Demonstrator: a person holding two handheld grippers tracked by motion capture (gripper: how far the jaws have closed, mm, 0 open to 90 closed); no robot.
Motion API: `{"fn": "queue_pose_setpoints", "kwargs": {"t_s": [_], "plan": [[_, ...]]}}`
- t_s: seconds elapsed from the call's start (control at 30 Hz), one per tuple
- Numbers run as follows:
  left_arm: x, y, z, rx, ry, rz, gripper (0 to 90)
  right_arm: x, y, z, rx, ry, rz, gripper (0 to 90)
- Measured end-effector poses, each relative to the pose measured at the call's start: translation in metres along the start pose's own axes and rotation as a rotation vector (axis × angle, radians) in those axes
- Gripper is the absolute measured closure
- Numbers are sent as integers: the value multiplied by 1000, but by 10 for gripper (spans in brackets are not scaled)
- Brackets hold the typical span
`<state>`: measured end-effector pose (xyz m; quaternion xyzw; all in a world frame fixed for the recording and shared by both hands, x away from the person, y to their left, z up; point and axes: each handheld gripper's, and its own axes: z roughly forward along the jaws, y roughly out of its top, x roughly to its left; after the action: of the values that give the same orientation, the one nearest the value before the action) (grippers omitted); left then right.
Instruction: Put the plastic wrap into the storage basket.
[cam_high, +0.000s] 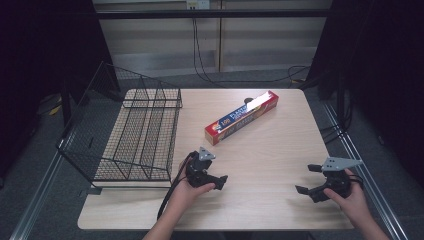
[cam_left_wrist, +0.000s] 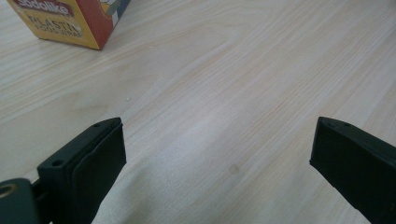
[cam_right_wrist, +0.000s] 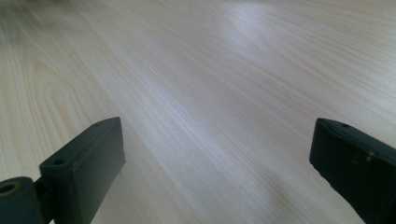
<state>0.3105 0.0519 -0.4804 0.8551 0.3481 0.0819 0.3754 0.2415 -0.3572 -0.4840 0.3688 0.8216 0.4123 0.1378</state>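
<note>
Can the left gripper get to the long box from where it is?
Probably yes. The left gripper is open, and only bare table lies between it and the box.

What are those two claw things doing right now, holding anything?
Left gripper: open, holding nothing.
Right gripper: open, holding nothing.
</note>
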Motion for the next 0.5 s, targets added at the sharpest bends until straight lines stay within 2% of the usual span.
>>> {"fn": "queue_pose_setpoints", "kwargs": {"t_s": [0.1, 0.13, 0.23, 0.27, 0.43, 0.47, 0.5], "plan": [[0, 1, 0, 9, -7, 2, 32, 1, 1, -2, -8, 0, 0, 29], [-1, 2, 1, -1, -13, -20, 32, 1, 2, -2, -12, 2, -1, 29], [1, 4, 0, 16, -25, 3, 32, 3, 1, -1, -3, 5, -6, 29], [0, 6, 1, 6, -29, -13, 32, 4, 1, 0, 0, 6, -11, 29], [1, 11, 3, 18, -48, -16, 31, 6, 1, -1, 6, 13, -12, 31], [1, 17, 3, 14, -53, -34, 29, 5, 1, -1, 5, 13, -14, 32], [1, 17, 3, 14, -53, -34, 30, 5, 1, -1, 5, 13, -14, 32]]}}
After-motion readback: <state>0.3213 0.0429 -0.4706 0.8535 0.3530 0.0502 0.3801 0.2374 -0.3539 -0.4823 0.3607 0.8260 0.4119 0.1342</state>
